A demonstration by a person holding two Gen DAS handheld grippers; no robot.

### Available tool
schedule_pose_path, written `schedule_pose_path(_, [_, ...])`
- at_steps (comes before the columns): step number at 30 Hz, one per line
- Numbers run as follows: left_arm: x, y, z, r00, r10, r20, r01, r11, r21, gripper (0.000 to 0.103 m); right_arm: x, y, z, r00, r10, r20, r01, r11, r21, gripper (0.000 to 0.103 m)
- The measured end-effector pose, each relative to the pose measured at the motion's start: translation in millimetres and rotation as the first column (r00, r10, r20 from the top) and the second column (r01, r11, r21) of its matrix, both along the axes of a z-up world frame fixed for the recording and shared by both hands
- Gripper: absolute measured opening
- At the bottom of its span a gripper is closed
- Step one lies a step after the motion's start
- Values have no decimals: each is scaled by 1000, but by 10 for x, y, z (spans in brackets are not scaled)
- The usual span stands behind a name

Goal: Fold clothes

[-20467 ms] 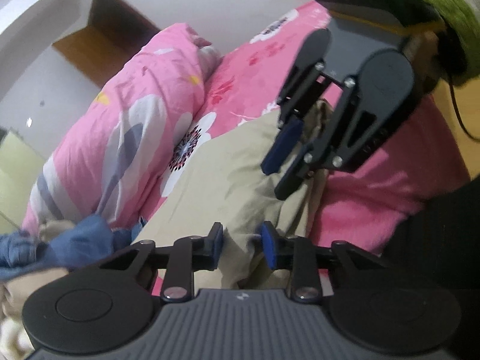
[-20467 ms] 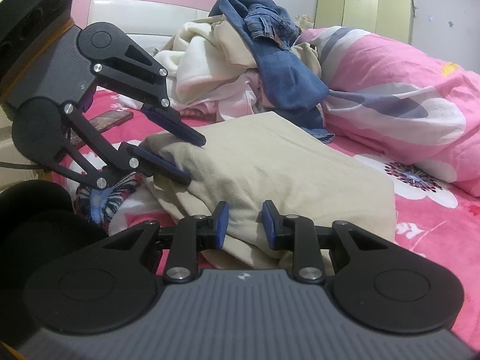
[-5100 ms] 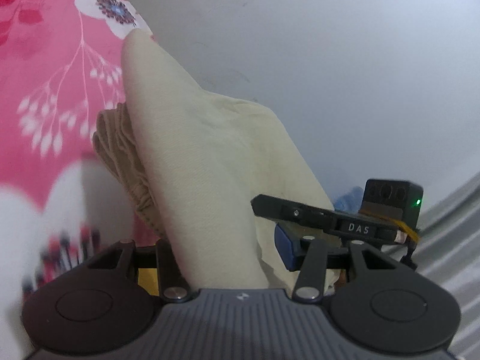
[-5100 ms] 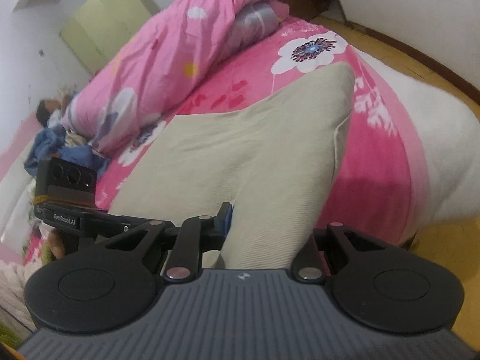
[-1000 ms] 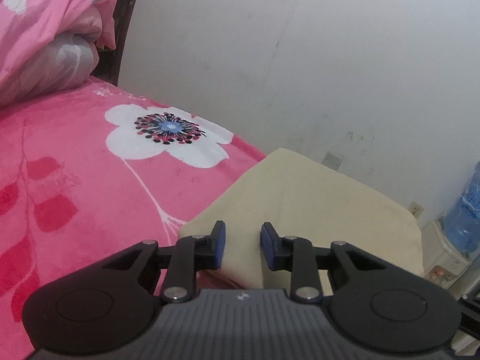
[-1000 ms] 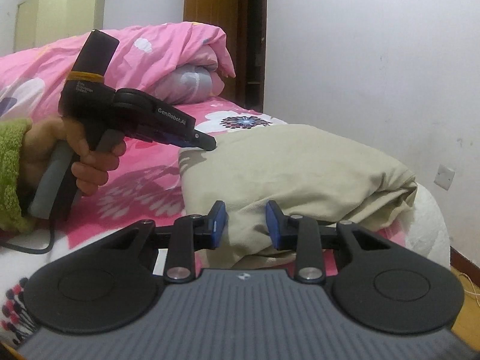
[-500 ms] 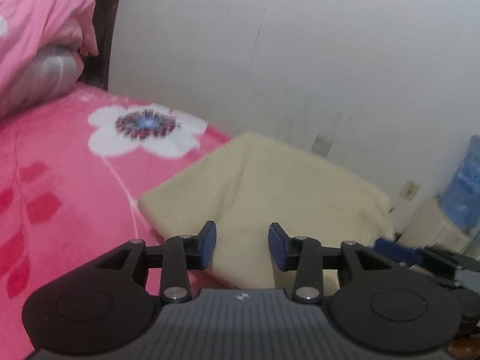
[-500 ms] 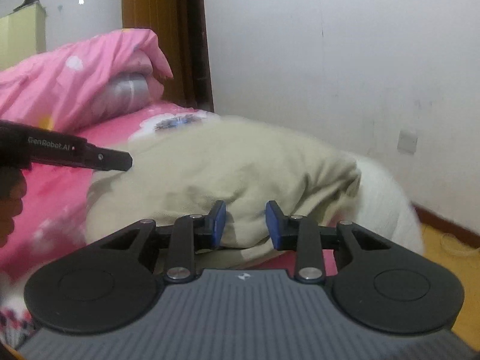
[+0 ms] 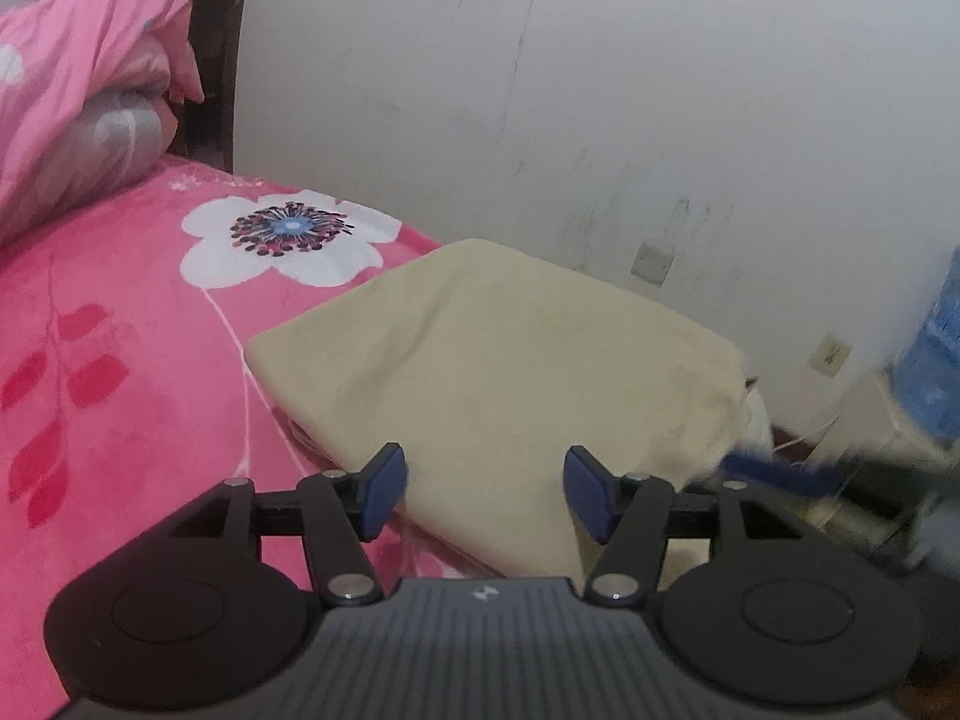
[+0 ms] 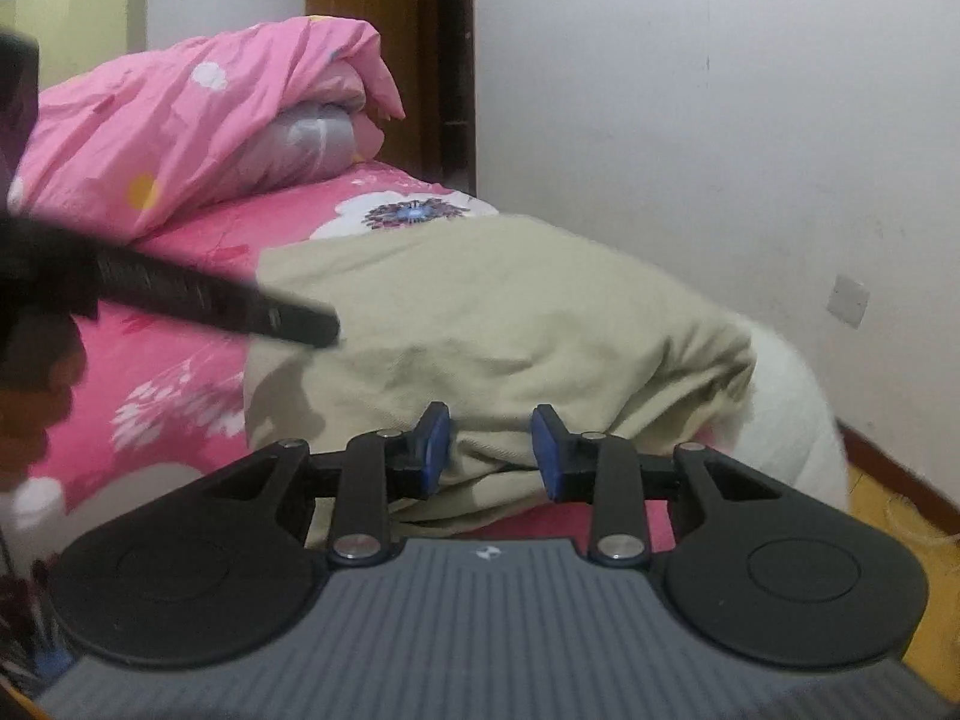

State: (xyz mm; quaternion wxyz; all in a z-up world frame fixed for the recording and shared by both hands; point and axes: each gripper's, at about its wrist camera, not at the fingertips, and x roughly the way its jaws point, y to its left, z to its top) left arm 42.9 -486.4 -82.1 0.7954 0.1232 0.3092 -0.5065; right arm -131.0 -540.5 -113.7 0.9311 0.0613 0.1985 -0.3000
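A folded beige garment lies near the corner of the pink flowered bed. My left gripper is open and empty, its blue pads just above the garment's near edge. In the right wrist view the same garment lies bunched at its near edge. My right gripper is open, its pads close on either side of that bunched edge without pinching it. The left gripper also shows there as a blurred black bar over the garment's left side. The right gripper appears blurred at the right of the left wrist view.
A rolled pink quilt lies at the back of the bed. A white wall with sockets runs close behind the bed's end. A wooden door frame stands in the corner. A blue water bottle stands at the right. Yellow floor lies beyond the bed's edge.
My left gripper has opened wide and drawn back along the garment. My right gripper has opened a little wider and holds near the garment's bunched edge. Both are moving, with blur.
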Motion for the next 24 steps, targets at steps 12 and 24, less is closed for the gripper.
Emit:
schedule_pose_path(12, [-129,-90,10,999,9,47,-12,998,67,64,191,-313,-253,992,9,-128,-13,999,-31,30])
schedule_pose_path(24, [-182,-124,3,997,6,76,-12,997,77,64,310,-679,-182,991,-68,-113,65,997,-30,30])
